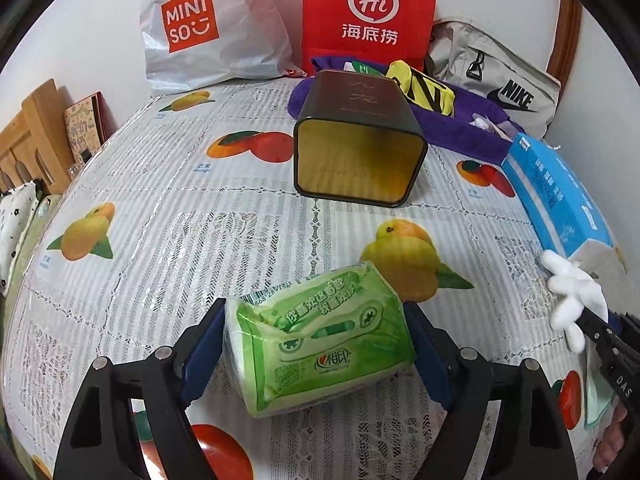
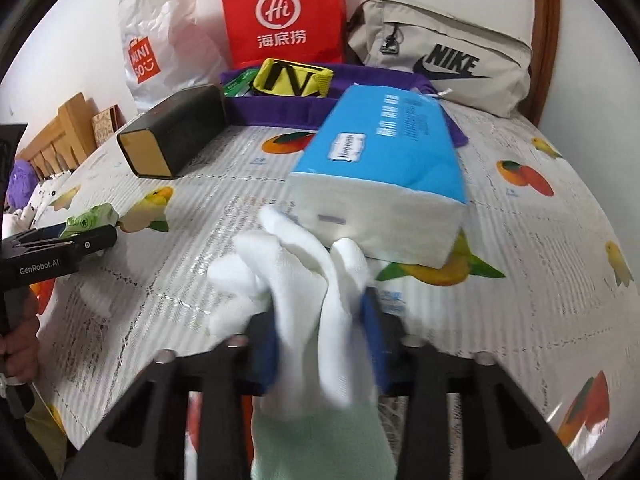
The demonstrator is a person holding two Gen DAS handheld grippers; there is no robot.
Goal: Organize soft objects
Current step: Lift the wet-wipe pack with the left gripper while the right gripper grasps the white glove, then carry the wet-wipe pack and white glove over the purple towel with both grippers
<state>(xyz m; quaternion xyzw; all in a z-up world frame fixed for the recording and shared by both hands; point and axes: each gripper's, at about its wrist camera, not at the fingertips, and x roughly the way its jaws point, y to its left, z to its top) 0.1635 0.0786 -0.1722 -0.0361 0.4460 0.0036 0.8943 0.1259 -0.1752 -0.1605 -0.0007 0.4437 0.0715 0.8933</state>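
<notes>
My left gripper (image 1: 316, 344) is shut on a green tissue pack (image 1: 320, 340) and holds it just above the fruit-print tablecloth (image 1: 160, 216). My right gripper (image 2: 324, 340) is shut on a white glove (image 2: 304, 280) with a pale green cuff; the glove's fingers stick up in front of a blue tissue pack (image 2: 384, 160). The glove (image 1: 572, 300) and blue pack (image 1: 560, 196) show at the right of the left wrist view. A purple fabric tray (image 2: 280, 108) at the back holds a yellow and black item (image 2: 296, 78).
A dark tin (image 1: 356, 140) lies on its side mid-table, in front of the purple tray (image 1: 452, 128). A Miniso bag (image 1: 208, 24), a red Hi bag (image 1: 368, 12) and a Nike pouch (image 1: 500, 76) stand against the back wall. Wooden furniture (image 1: 36, 128) is left.
</notes>
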